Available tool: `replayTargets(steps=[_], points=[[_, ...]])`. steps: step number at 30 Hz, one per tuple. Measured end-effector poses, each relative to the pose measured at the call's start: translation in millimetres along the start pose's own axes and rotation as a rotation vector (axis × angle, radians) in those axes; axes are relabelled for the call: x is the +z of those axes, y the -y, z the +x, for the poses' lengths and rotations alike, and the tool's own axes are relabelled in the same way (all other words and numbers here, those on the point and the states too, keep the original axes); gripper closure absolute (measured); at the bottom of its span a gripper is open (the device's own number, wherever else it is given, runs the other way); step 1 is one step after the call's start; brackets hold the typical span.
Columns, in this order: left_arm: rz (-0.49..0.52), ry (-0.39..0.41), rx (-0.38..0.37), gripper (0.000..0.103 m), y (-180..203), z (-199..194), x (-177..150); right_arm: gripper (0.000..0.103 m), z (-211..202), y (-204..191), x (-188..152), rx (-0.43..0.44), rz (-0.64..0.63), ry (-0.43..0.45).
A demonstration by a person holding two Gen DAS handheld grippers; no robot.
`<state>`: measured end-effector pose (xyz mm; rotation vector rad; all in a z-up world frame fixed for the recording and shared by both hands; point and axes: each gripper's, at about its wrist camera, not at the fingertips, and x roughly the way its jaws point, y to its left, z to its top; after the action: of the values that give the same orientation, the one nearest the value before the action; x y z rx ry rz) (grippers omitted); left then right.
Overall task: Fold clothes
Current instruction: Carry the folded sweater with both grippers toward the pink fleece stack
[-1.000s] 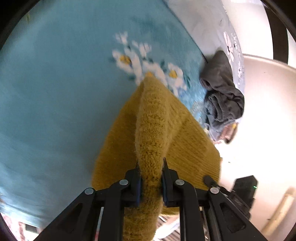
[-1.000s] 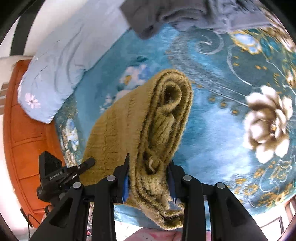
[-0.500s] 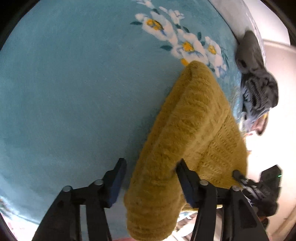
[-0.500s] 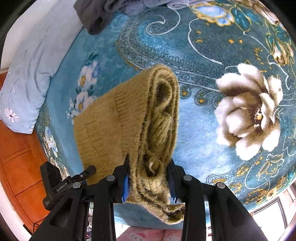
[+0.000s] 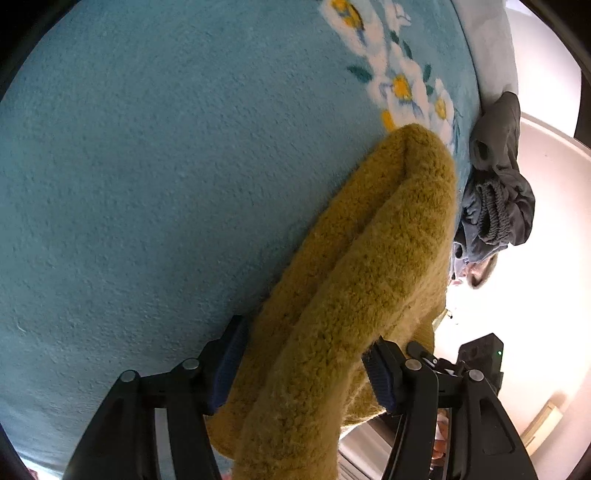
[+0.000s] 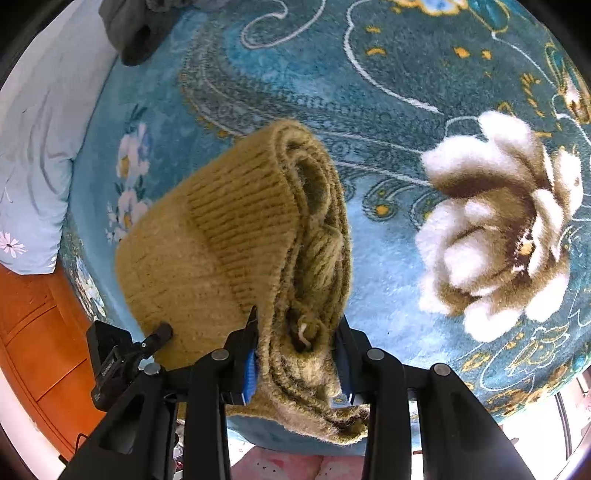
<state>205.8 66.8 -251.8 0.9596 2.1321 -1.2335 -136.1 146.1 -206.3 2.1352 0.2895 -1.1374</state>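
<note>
A folded mustard knit sweater (image 5: 369,258) hangs close over the blue flowered blanket (image 5: 166,166). My left gripper (image 5: 303,365) is open, its fingers spread wide on both sides of one folded end, which lies between them. In the right wrist view my right gripper (image 6: 297,354) is shut on the other end of the sweater (image 6: 240,236), where the ribbed hem and bunched layers show. The left gripper's body (image 6: 114,358) shows at the lower left of that view.
A heap of dark grey clothes (image 5: 498,192) lies at the blanket's far edge, also in the right wrist view (image 6: 136,26). A pale blue pillow (image 6: 33,155) lies beside it. An orange wooden bed frame (image 6: 40,332) runs below. A large white flower pattern (image 6: 495,221) marks the blanket.
My left gripper has opened from its grip on the sweater and dropped closer to the blanket. The right gripper has lowered with the sweater and stays shut on it.
</note>
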Motion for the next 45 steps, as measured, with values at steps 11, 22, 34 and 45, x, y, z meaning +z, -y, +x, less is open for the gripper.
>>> replayTargets(steps=[11, 22, 34, 45], points=[[0.104, 0.038, 0.081, 0.072, 41, -10, -11, 0.067, -14, -16, -16, -0.004, 0.008, 0.044], [0.231, 0.171, 0.108, 0.073, 82, -104, -28, 0.068, -70, -73, -64, 0.117, -0.082, 0.162], [0.287, 0.337, 0.07, 0.073, 88, -192, -112, 0.068, -121, -109, -135, 0.293, -0.215, 0.278], [0.357, 0.503, 0.058, 0.073, 157, -159, -206, 0.068, -188, -50, -149, 0.412, -0.336, 0.337]])
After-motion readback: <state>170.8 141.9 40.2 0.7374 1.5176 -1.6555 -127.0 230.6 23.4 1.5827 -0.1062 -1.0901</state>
